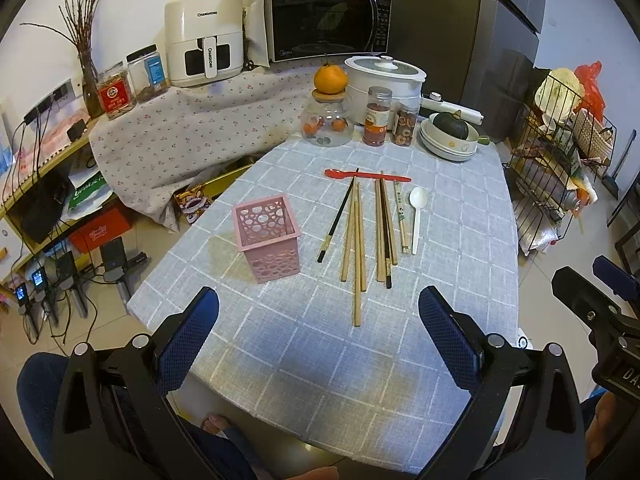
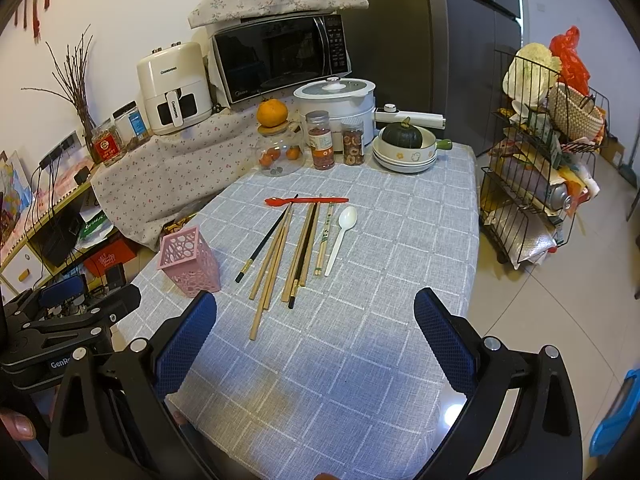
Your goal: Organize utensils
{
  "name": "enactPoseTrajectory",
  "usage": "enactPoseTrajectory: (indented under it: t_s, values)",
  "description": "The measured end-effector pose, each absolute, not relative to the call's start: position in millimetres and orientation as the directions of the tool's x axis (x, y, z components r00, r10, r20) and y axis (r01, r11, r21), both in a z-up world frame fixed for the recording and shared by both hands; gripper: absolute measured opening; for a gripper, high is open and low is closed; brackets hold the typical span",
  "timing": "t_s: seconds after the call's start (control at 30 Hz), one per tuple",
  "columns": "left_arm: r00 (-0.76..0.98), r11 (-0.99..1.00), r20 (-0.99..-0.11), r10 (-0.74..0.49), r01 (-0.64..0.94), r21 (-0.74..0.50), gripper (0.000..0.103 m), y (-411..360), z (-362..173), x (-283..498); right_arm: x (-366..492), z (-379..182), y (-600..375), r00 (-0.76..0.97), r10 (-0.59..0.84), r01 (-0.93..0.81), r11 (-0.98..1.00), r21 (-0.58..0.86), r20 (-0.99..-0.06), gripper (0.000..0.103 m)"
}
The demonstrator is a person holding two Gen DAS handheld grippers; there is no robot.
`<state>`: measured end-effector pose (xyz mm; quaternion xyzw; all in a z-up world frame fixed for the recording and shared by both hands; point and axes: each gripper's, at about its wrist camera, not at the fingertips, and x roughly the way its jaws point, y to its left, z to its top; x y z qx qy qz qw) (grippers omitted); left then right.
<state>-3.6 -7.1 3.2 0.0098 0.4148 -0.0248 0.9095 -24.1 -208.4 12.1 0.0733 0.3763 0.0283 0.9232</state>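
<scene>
A pink perforated utensil holder (image 1: 269, 238) (image 2: 191, 260) stands empty on the grey checked tablecloth (image 1: 460, 264) (image 2: 400, 280). To its right lie several wooden and black chopsticks (image 1: 357, 248) (image 2: 276, 256), a white plastic spoon (image 1: 417, 216) (image 2: 340, 236) and, across their far ends, a red spoon (image 1: 366, 175) (image 2: 306, 200). My left gripper (image 1: 319, 312) hovers open above the table's near edge, nothing between its blue pads. My right gripper (image 2: 315, 316) is likewise open and empty, short of the chopsticks. Each gripper shows at the edge of the other's view.
At the table's far end stand a glass jar topped by an orange (image 1: 329, 114), two snack jars (image 1: 378, 120), stacked bowls with a green squash (image 1: 450, 136) and a white cooker (image 1: 386, 80). A wire rack (image 2: 536, 184) stands right of the table; a microwave and air fryer sit behind.
</scene>
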Motion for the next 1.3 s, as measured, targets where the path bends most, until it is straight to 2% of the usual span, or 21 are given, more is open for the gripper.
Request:
enactPoseTrajectory:
  t_s: [1.3]
  values:
    - [0.647,0.998,-0.761,-0.045,0.067,-0.002,0.096,-17.4,2.9,-3.1,-24.3,10.6,-207.1,0.712,0.108,0.004,0.987,0.158,-0.694,0.096]
